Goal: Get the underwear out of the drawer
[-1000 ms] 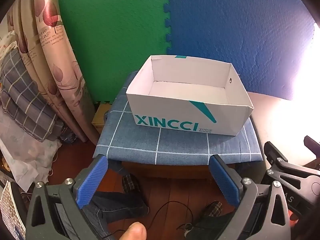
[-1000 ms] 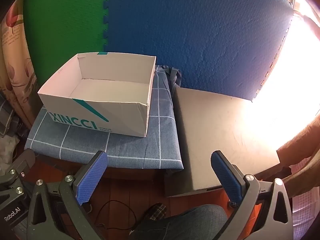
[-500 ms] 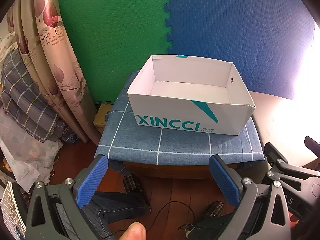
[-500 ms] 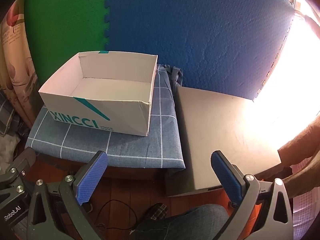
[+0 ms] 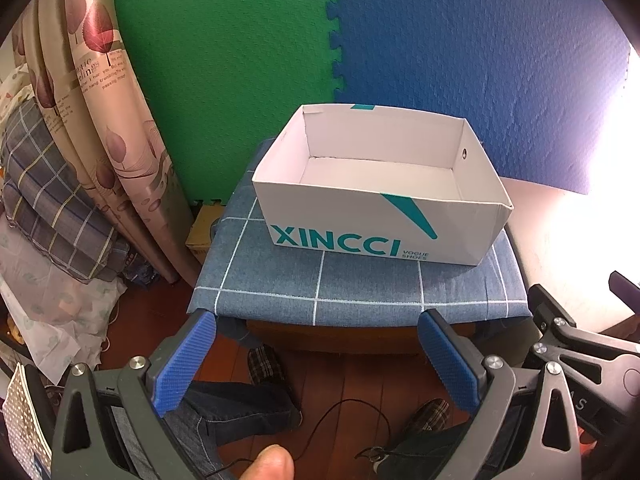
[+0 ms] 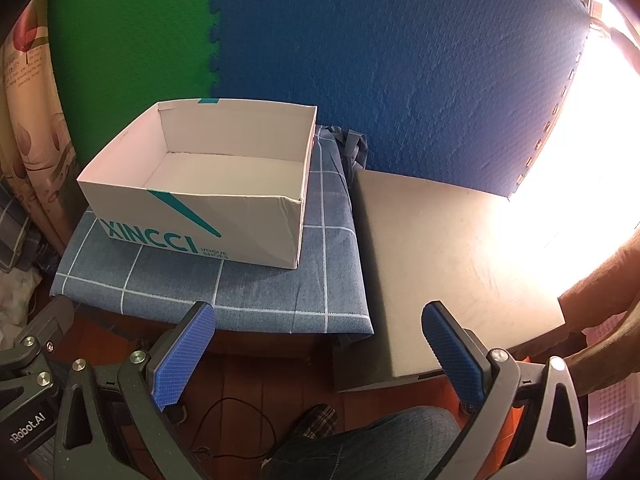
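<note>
**A:** What is filling most of the frame?

**B:** A blue foam wall [image 6: 400,60] is covering the upper centre and right of the right wrist view, and a green foam panel [image 5: 224,60] is joining it at upper left. A patterned curtain [image 5: 100,128] is hanging down the left edge of the left wrist view, with plaid bedding [image 5: 44,208] piled beside it.

**A:** And below the wall?

**B:** A grey tabletop [image 6: 448,264] is lying at centre right, washed out by glare toward the right edge. Just beside it, at centre left, a blue checked cushion [image 6: 240,292] is sitting on a low stand. A white shoebox [image 5: 360,224] lettered XINCCI is resting on that cushion, open at the top, with only its bare white floor showing inside.

**A:** Where is the underwear? The drawer?

**B:** I cannot tell; neither view is showing either one.

**A:** The claws?

**B:** The left gripper [image 5: 318,360] is sitting at the bottom of its view, blue pads spread wide, gripping nothing. The right gripper [image 6: 320,354] is doing the same, spread wide and empty, low in the frame. A thumb tip [image 5: 272,462] is showing at the bottom centre of the left view.
</note>
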A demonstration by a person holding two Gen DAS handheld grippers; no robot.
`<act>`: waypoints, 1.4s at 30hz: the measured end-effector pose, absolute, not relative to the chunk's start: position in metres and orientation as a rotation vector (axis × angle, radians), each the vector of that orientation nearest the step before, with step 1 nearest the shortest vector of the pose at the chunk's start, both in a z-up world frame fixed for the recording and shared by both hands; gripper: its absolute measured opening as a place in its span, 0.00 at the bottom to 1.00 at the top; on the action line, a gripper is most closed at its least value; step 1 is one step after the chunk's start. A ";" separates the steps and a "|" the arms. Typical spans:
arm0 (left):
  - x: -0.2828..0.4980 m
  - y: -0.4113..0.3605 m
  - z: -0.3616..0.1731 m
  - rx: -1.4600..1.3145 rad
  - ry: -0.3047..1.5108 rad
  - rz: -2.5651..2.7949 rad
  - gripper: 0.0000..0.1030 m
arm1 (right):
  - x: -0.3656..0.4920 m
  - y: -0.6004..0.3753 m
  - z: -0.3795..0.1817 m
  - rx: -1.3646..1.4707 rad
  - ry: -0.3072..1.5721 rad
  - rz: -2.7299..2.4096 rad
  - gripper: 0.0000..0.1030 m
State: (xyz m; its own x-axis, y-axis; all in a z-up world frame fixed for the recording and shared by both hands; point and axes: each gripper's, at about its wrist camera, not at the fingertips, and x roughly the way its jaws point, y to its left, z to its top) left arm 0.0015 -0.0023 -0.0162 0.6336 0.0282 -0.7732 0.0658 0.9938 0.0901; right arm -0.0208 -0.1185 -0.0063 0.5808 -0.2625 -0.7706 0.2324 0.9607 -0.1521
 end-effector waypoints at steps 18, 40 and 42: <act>0.007 -0.003 -0.026 0.121 0.892 -0.019 1.00 | -0.020 -0.120 -0.014 -0.029 0.910 -0.283 0.99; -0.021 0.020 -0.201 0.197 0.655 -0.091 1.00 | -0.012 -0.121 -0.097 -0.055 1.026 -0.252 0.99; -0.010 0.018 -0.211 0.175 0.653 -0.098 1.00 | -0.011 -0.122 -0.102 -0.050 1.038 -0.253 0.99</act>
State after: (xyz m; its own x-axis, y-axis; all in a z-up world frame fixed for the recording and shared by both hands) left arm -0.0096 0.0178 -0.2110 0.7902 -0.0352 -0.6119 0.1453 0.9806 0.1313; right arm -0.0107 -0.1219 -0.1017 0.4820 -0.2308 -0.8452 0.1841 0.9698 -0.1599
